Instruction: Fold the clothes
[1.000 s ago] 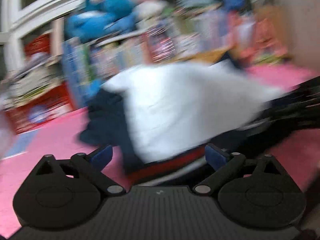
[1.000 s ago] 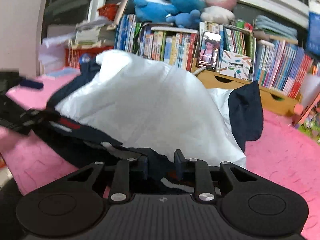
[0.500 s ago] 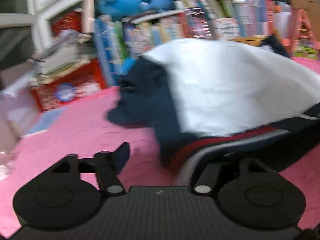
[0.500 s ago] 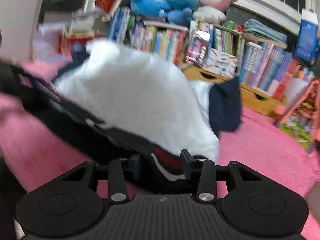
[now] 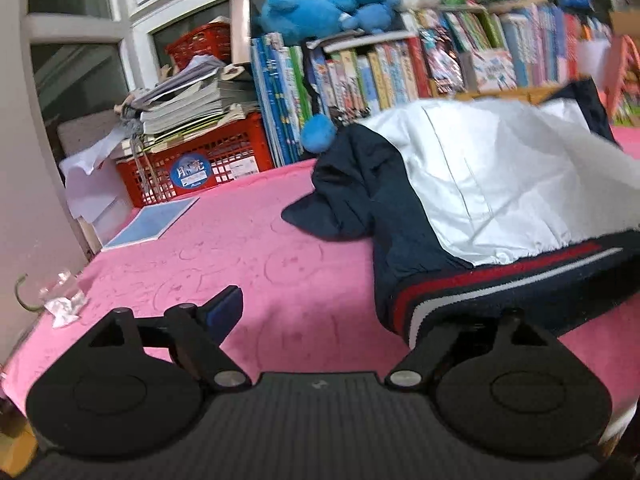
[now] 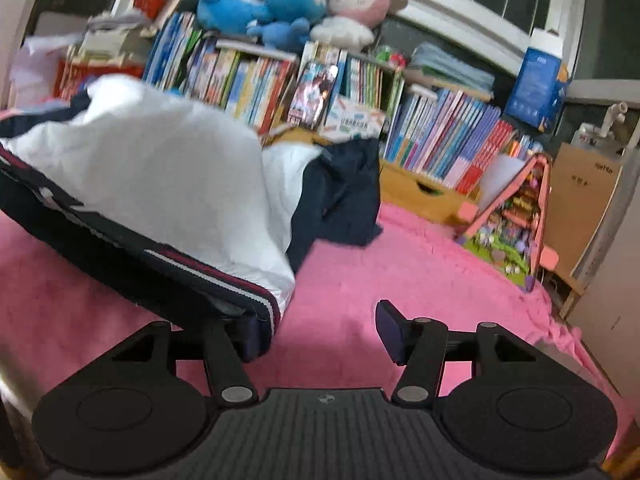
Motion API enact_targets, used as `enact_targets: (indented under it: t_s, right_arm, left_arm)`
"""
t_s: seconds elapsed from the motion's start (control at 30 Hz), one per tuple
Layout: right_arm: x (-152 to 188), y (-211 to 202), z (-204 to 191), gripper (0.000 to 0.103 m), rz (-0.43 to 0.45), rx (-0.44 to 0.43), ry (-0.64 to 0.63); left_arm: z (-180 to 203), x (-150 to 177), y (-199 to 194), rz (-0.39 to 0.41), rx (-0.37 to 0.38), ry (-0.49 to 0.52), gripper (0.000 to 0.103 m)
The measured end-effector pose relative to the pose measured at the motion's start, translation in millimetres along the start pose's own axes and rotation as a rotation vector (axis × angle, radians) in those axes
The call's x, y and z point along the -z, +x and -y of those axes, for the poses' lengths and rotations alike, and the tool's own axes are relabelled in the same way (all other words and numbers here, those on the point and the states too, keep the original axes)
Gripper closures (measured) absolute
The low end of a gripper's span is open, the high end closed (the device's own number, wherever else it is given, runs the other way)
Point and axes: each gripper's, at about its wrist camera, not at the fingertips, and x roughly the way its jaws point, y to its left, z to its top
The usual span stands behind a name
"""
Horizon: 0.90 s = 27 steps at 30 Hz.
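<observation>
A navy and white jacket (image 5: 500,184) lies bunched on the pink blanket (image 5: 240,248), its red and white striped hem (image 5: 500,280) nearest me. My left gripper (image 5: 348,306) has its jaws opening. The hem drapes over its right finger and hides the pad, and the left finger (image 5: 226,312) stands free above the blanket. In the right wrist view the jacket (image 6: 160,176) fills the left side. My right gripper (image 6: 320,330) is opening as well. The hem's end (image 6: 256,312) rests on its left finger, and its right finger (image 6: 390,326) is bare.
Behind the blanket runs a row of books (image 5: 360,76) with plush toys (image 5: 320,8) on top. At the left are a red crate (image 5: 200,168) under stacked papers, a blue booklet (image 5: 152,220) and a crumpled wrapper (image 5: 64,304). A pink toy house (image 6: 516,232) and a cardboard box (image 6: 584,200) stand right.
My right gripper, shut on the hem before, has opened, and the hem now lies only on its left finger. My left gripper narrowed, then widened, and its view swung left.
</observation>
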Motion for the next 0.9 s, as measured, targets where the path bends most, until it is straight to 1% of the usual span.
enact_targets:
  t_s: [0.03,0.07,0.13,0.2,0.27,0.33,0.4,0.47,0.53,0.7,0.9]
  right_arm:
    - [3,-4,-1,0.046,-0.005,0.002,-0.012]
    - [5,-9,-2,0.044,-0.008,0.006,-0.025]
    - [12,-11,-1,0.033,-0.025,0.000,-0.028]
    - [18,-8,0,0.032,-0.049,-0.014,-0.015]
    - [18,-7,0,0.032,-0.055,-0.016,-0.004]
    - [13,-17,0,0.032,-0.036,0.000,-0.021]
    - [6,-30,2,0.031,-0.014,0.010,-0.035]
    - [0,-44,7,0.026,-0.005,0.015,-0.034]
    - [-3,-51,11,0.020,-0.013,0.010,-0.028]
    - [11,-45,6,0.019,-0.090,-0.014,-0.039]
    - [19,-36,9,0.019,-0.143,-0.058,0.036]
  left_arm:
    - [1,2,-4,-0.009,0.002,0.010,0.017]
    - [1,6,-7,-0.019,0.005,0.011,0.013]
    - [-2,13,-3,-0.052,0.018,0.004,0.007]
    - [-2,19,3,-0.088,0.031,-0.006,0.007]
    - [-3,15,-3,-0.071,0.022,-0.011,0.007]
    - [-4,12,-10,-0.053,0.014,-0.015,0.007]
    - [-9,3,-26,-0.012,0.015,-0.008,0.006]
    - [-14,-3,-37,0.004,0.022,0.000,0.002]
    - [-15,0,-36,-0.016,0.033,0.013,0.000]
    - [-8,18,-19,-0.095,0.049,0.032,0.000]
    - [-9,30,-11,-0.145,0.077,-0.026,0.000]
